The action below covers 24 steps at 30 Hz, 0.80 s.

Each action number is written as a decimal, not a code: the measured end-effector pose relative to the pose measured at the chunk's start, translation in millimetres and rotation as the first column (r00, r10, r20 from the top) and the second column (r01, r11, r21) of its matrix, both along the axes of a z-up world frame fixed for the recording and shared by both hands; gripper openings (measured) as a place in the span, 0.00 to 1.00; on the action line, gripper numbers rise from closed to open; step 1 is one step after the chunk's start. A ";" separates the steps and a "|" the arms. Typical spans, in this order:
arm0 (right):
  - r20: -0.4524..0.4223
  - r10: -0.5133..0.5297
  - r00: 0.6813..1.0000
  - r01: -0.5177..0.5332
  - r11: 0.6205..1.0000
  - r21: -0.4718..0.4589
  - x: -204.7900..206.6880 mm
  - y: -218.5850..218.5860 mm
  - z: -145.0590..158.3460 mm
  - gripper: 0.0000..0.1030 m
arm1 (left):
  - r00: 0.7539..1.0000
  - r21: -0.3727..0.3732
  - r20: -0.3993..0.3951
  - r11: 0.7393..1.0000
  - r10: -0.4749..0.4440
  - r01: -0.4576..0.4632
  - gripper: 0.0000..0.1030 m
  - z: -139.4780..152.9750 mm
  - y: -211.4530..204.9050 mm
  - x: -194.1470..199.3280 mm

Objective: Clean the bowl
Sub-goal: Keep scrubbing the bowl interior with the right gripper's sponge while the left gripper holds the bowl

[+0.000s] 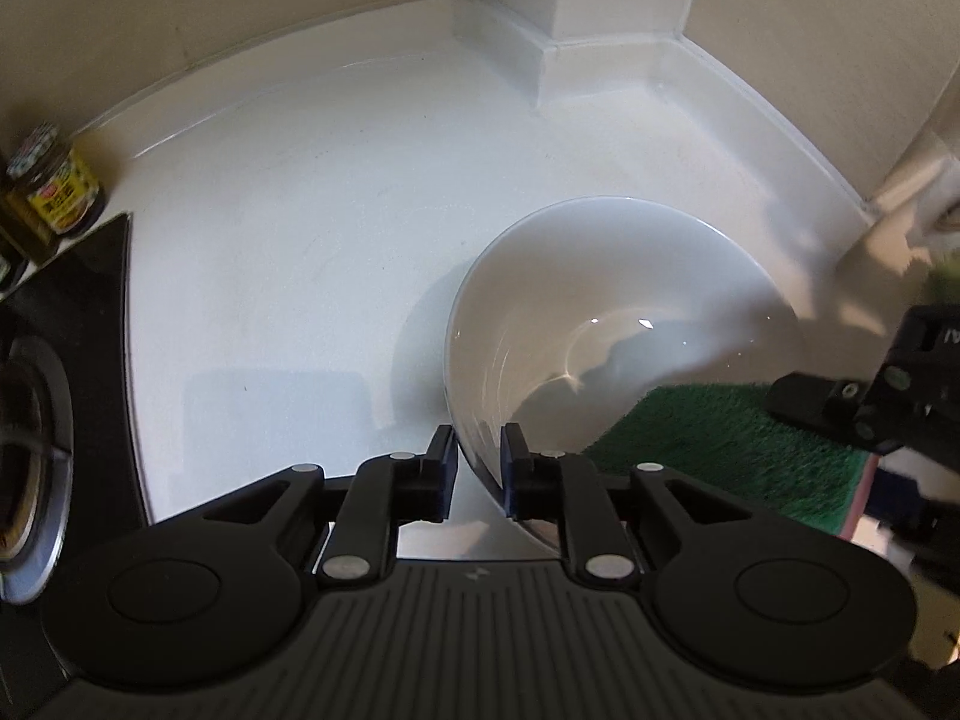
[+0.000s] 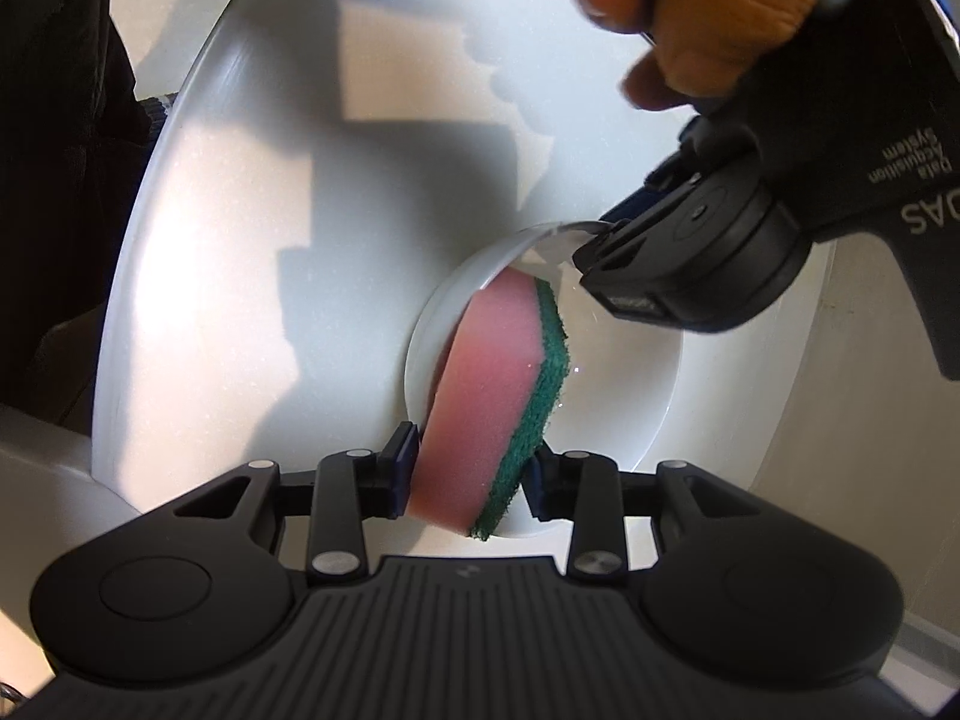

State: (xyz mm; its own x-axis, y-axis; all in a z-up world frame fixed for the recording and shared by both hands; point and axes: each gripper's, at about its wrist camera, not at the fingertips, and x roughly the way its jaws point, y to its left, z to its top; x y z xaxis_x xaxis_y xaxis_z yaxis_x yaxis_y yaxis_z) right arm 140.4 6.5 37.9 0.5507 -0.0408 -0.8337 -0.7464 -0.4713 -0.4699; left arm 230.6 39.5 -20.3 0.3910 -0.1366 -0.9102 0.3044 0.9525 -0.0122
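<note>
The left claw (image 1: 478, 456) is clamped on the near rim of a white bowl (image 1: 600, 324), with one finger outside the wall and one finger inside. The bowl is tipped up on its side over the white bench (image 1: 288, 252), so its open mouth faces the left wrist camera and its shiny inside shows. Below and to the right of the bowl, the green scrubby side of a sponge (image 1: 732, 444) shows, with a thin pink edge on its right. The right claw (image 1: 840, 414) comes in dark from the right side there, and it holds that sponge. In the right wrist view, the right claw (image 2: 471, 474) is clamped on the sponge (image 2: 498, 396), which is pink with a green layer along one side. The sponge stands on its edge and pokes forward, and its far end is against the bowl (image 2: 288, 252), near the round ring in the middle of the bowl's outer bottom. The left claw (image 2: 591, 249) pinches the bowl's rim at the upper right, and a bare hand (image 2: 702, 18) holds its black handle. On the left side of the bench sits a small jar (image 1: 57, 183) with a yellow label and a patterned lid. Just below the jar is the dark edge of a stove (image 1: 66, 324) with a round burner ring. The bench meets cream walls at the back, and a white square post stands in the far corner.
</note>
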 end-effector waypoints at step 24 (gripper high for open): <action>0.106 0.080 0.991 -0.074 0.996 -0.058 -25.1 -31.0 -15.4 0.31 | 0.983 -0.195 0.003 0.964 0.182 -0.178 0.18 1.4 27.2 -21.2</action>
State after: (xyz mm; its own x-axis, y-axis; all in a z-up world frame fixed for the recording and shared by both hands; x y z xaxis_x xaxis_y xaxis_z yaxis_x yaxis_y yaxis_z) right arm 115.3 -24.5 22.6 0.6404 -0.0382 -0.7671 -0.6532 -0.5524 -0.5178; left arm 209.4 66.8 -18.9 0.4438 -0.2350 -0.8648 0.1302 0.9717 -0.1972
